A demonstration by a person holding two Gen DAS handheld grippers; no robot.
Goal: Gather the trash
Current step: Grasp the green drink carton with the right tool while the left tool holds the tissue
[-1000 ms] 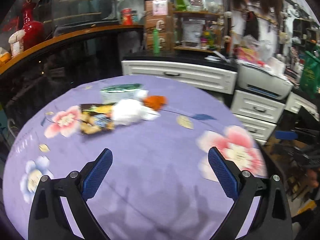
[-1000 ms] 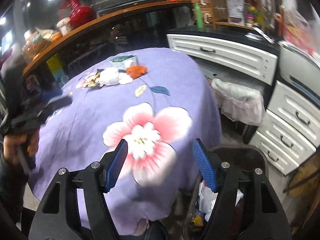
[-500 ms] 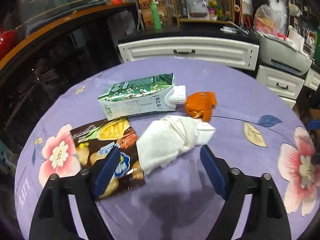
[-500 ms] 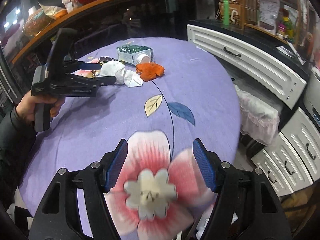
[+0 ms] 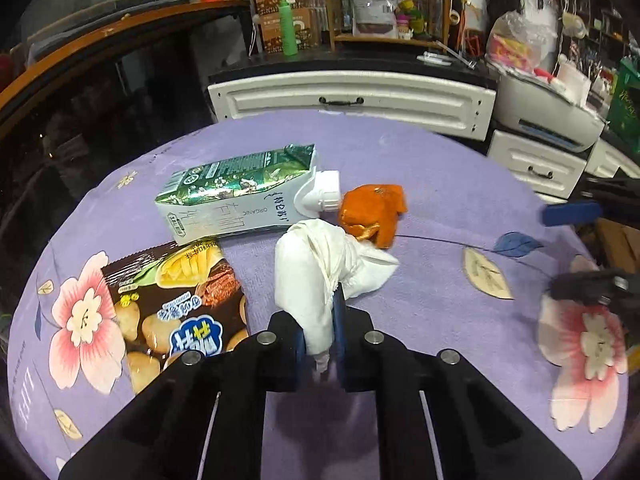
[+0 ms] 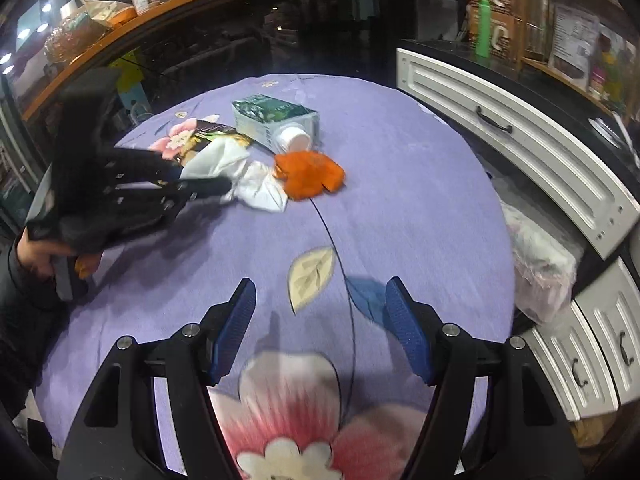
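while left tongs [image 5: 319, 322] close on tissue [image 5: 316, 268], carton [image 5: 240, 200] reads "organic".

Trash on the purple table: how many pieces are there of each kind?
Milk carton: 1
Snack bag: 1
White crumpled tissue: 1, pinched in the left gripper, whose jaws are closing
Orange peel: 1
Total: 4
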